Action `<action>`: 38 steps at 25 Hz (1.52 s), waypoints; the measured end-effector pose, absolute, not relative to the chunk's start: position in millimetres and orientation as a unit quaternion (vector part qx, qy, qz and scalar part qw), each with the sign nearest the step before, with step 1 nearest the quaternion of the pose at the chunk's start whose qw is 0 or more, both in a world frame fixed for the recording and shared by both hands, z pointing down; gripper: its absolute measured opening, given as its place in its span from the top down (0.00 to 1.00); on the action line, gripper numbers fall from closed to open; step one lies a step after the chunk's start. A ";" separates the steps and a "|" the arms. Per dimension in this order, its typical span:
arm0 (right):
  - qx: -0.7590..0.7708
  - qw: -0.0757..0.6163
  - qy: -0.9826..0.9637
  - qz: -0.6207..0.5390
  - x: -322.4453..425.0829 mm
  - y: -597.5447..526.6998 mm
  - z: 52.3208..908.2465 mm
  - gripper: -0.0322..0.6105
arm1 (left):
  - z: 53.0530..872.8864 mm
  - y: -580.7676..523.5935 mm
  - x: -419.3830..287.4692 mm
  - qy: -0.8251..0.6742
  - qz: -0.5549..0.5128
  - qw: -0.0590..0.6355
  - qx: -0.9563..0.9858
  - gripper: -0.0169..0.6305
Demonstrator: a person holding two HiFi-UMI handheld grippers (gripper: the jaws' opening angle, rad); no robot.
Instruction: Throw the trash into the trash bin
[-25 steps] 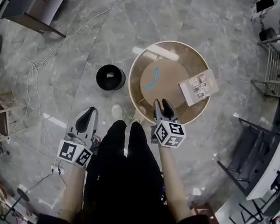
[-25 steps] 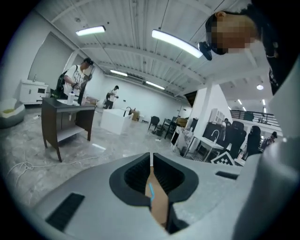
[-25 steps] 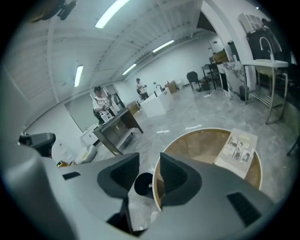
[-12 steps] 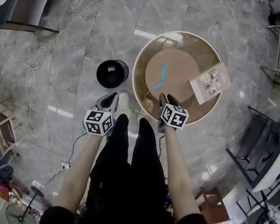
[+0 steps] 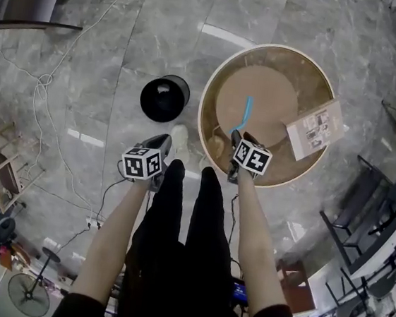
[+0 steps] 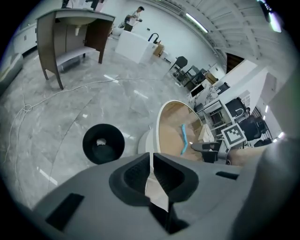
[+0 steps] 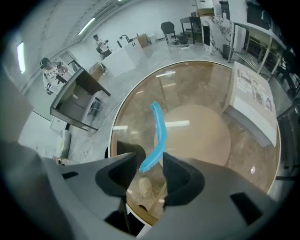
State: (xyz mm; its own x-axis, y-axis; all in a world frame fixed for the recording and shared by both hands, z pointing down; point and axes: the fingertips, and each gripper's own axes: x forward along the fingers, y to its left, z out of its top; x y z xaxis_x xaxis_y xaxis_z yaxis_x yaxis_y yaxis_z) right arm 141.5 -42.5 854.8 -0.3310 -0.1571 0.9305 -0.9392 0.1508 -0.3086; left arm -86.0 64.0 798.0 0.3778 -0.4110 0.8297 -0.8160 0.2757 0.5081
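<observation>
A curved blue strip of trash (image 5: 245, 113) (image 7: 161, 133) lies on the round glass table (image 5: 204, 112). My right gripper (image 5: 236, 136) (image 7: 153, 161) points steeply down at the strip's near end. Its jaws are opening, that end lies between them, and the pads do not press on it. The black trash bin (image 5: 164, 98) (image 6: 103, 143) stands on the floor left of the table with a white scrap inside. My left gripper (image 5: 163, 142) (image 6: 151, 161) hangs over the floor near the bin, jaws shut with nothing in them.
A printed booklet (image 5: 316, 129) (image 7: 255, 101) overhangs the table's right rim. A white cable (image 5: 59, 67) snakes across the marble floor at the left. Chairs and racks (image 5: 370, 202) crowd the right side. The person's legs and a white shoe (image 5: 179, 139) are beside the table.
Both grippers have come down and tipped downward. The right one reached forward over the table to the blue strip's near end. The left one swung up toward the bin.
</observation>
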 end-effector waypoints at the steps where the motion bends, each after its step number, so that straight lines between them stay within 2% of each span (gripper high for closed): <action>1: 0.424 0.397 -0.645 0.498 138.7 -46.8 861.7 0.66 | 802.5 64.1 -88.3 -0.527 0.173 0.599 0.578 0.96; 5: 0.434 0.436 -0.612 0.497 138.8 -52.0 890.2 0.66 | 807.5 61.2 -93.5 -0.503 0.155 0.610 0.592 0.96; 8: 0.441 0.497 -0.594 0.454 146.5 -49.2 898.4 0.85 | 800.7 55.7 -91.9 -0.473 0.095 0.630 0.608 0.96; 9: 0.442 0.503 -0.599 0.439 145.0 -50.8 896.4 0.87 | 800.2 54.3 -94.4 -0.469 0.081 0.634 0.609 0.96; 13: 0.430 0.480 -0.646 0.410 118.4 -56.2 878.1 0.88 | 804.4 59.4 -107.7 -0.479 0.052 0.649 0.589 0.96; 20: 0.326 0.486 -0.728 0.356 30.3 -36.6 851.5 0.88 | 795.2 73.8 -140.8 -0.548 0.023 0.643 0.534 0.96; 26: 0.200 0.485 -0.786 0.327 -75.8 4.3 836.8 0.85 | 794.3 107.5 -175.8 -0.582 -0.014 0.650 0.489 0.96; 27: 0.186 0.478 -0.792 0.331 -91.1 9.6 833.2 0.82 | 794.7 114.1 -180.9 -0.586 -0.020 0.651 0.482 0.96; 29: 0.161 0.464 -0.803 0.337 -115.9 17.9 824.8 0.67 | 795.5 127.5 -188.8 -0.594 -0.031 0.655 0.466 0.96; 30: 0.150 0.459 -0.809 0.335 -124.8 20.0 820.6 0.64 | 796.3 133.8 -191.6 -0.598 -0.035 0.657 0.459 0.96; 32: 0.139 0.453 -0.820 0.321 -134.2 18.8 812.8 0.64 | 798.4 143.8 -194.8 -0.602 -0.037 0.660 0.447 0.96; 33: 0.138 0.449 -0.826 0.311 -135.3 16.0 808.8 0.67 | 799.5 147.1 -194.9 -0.602 -0.038 0.662 0.444 0.96; 34: 0.138 0.443 -0.832 0.304 -134.8 12.6 804.0 0.76 | 799.6 148.6 -194.3 -0.601 -0.040 0.663 0.444 0.96; 35: 0.137 0.430 -0.840 0.302 -133.5 9.1 797.6 0.94 | 797.9 147.7 -193.1 -0.599 -0.042 0.663 0.447 0.96; 38: 0.146 0.369 -0.857 0.328 -122.4 -1.5 768.1 0.95 | 783.9 133.5 -187.6 -0.591 -0.053 0.647 0.479 0.96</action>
